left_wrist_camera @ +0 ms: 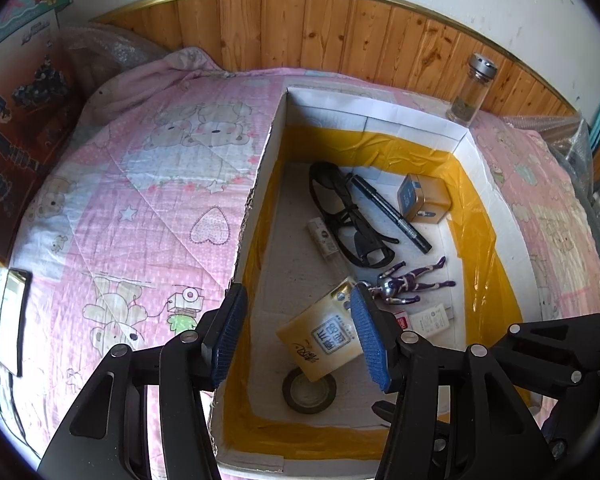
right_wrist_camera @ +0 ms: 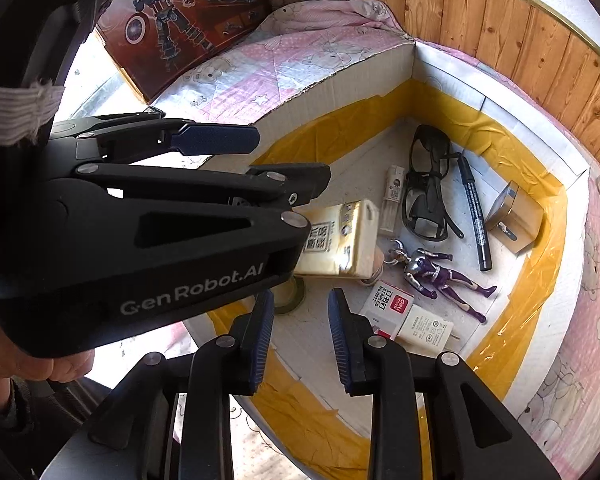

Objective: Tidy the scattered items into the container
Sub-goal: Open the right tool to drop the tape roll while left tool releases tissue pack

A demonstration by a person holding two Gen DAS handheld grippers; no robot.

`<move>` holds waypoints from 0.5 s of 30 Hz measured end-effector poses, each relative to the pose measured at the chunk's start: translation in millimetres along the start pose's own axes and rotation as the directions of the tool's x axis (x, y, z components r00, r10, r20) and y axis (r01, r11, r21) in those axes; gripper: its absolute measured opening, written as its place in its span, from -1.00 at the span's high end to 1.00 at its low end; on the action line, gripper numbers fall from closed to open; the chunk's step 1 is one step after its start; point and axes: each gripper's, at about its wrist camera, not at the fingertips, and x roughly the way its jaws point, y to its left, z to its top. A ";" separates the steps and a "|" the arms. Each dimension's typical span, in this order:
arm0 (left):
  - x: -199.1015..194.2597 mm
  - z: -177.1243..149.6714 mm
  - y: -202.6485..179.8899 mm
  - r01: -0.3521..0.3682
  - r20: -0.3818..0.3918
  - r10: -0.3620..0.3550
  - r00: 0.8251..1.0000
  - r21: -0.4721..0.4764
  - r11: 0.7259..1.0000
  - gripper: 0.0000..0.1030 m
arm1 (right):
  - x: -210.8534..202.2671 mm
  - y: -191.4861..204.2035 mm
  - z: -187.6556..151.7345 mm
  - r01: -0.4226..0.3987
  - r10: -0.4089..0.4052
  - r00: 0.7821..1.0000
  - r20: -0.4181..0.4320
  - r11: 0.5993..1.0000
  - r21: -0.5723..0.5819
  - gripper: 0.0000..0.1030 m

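- White cardboard box (left_wrist_camera: pixel 374 114) with yellow-taped walls holds one cream tissue pack (left_wrist_camera: pixel 320 340) near its front edge, one purple toy figure (left_wrist_camera: pixel 410 282), one black marker (left_wrist_camera: pixel 392 214).
- Left gripper (left_wrist_camera: pixel 296 334) gapes wide, empty.
- Right gripper (right_wrist_camera: pixel 298 334) stands partly parted, empty.

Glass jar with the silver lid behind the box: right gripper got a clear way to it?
Probably yes, but not directly. The glass jar stands on the quilt beyond the box's far wall, with nothing beside it. The right gripper, open and empty, hangs over the near end, so it must cross above the box.

White cardboard box (left_wrist_camera: pixel 380 116), yellow-taped inside, holding glasses (left_wrist_camera: pixel 344 216), marker (left_wrist_camera: pixel 392 214), figurine (left_wrist_camera: pixel 410 282), tissue pack (left_wrist_camera: pixel 324 338).
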 end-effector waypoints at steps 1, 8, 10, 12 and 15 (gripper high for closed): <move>-0.1 0.0 -0.2 0.002 0.000 -0.002 1.000 0.000 1.000 -0.10 | -0.2 -0.5 -0.3 -0.003 0.003 1.000 -0.001 1.000 0.002 0.41; -5.4 0.8 -4.7 -0.001 0.018 0.001 1.000 0.010 1.000 -0.10 | -2.5 -5.7 -3.5 -0.021 0.021 1.000 0.004 1.000 0.015 0.31; -6.7 0.8 -6.1 -0.002 0.021 0.002 1.000 0.013 1.000 -0.10 | -5.2 -6.7 -4.6 -0.025 0.025 1.000 0.013 1.000 0.014 0.25; -8.2 1.2 -7.7 -0.003 0.025 0.003 1.000 0.018 1.000 -0.10 | -9.5 -7.3 -6.5 -0.032 0.032 0.999 0.024 0.999 0.017 0.20; -12.2 1.2 -11.5 -0.006 0.034 0.004 0.999 0.031 1.000 -0.10 | -16.7 -9.7 -9.5 -0.039 0.038 0.998 0.046 0.999 0.019 0.13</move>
